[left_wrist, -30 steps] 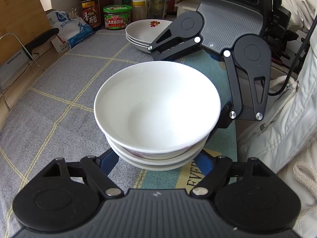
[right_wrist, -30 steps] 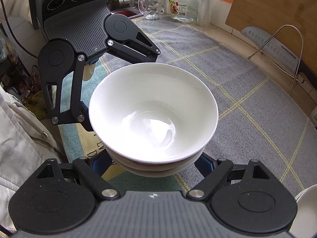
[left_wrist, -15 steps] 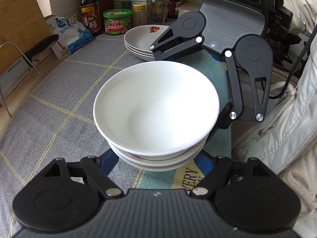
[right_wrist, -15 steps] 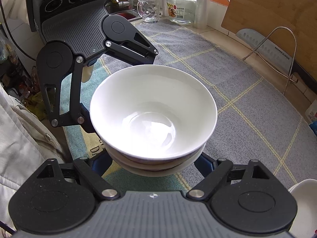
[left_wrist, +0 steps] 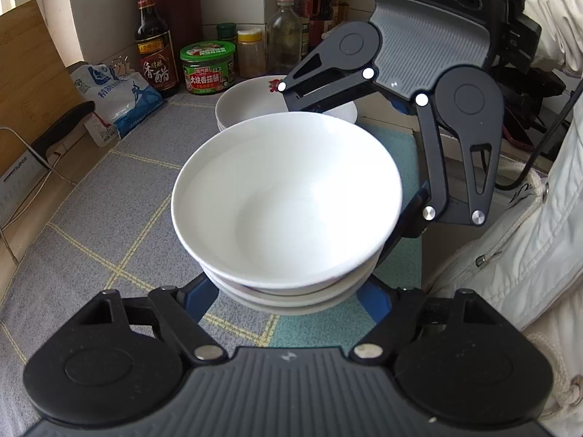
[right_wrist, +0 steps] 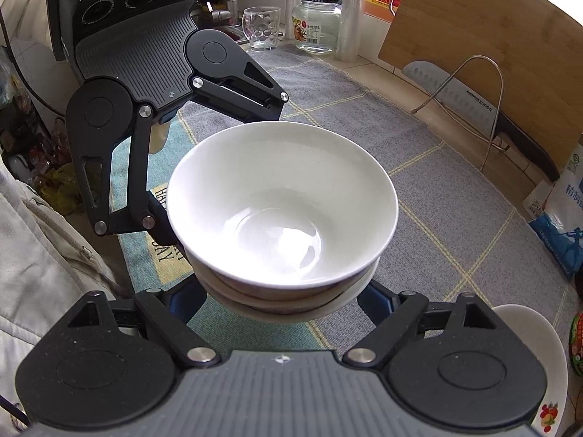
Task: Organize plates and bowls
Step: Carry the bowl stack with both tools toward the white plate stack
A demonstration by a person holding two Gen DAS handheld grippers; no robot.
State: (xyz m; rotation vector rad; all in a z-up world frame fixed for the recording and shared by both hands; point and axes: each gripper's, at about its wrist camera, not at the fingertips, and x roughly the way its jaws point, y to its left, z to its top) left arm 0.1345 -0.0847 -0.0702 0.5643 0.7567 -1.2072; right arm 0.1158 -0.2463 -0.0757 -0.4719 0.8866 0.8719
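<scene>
A stack of white bowls [left_wrist: 288, 196] hangs above the grey checked mat [left_wrist: 109, 218], carried between both grippers from opposite sides. My left gripper [left_wrist: 288, 293] clamps the near side of the lower bowls with its blue fingers [left_wrist: 198, 295]. My right gripper [right_wrist: 284, 295] does the same from the other side of the same stack [right_wrist: 280, 211]. A pile of shallow white plates [left_wrist: 247, 105] with a red flower print sits just beyond the bowls in the left wrist view. The same plates [right_wrist: 528, 346] show at the lower right of the right wrist view.
Vinegar bottle [left_wrist: 155, 36], green-lidded jar [left_wrist: 207, 69] and other bottles line the back wall. A salt bag [left_wrist: 116, 98], cutting board [right_wrist: 492, 36], cleaver [right_wrist: 473, 102] in a wire rack, glass mug [right_wrist: 260, 29] and glass jar [right_wrist: 317, 22] ring the mat. A person's white jacket [left_wrist: 528, 255] is close by.
Both grippers have carried the bowl stack together toward the pile of plates and slightly up. The plates now sit much nearer, and more of them has come into the right wrist view.
</scene>
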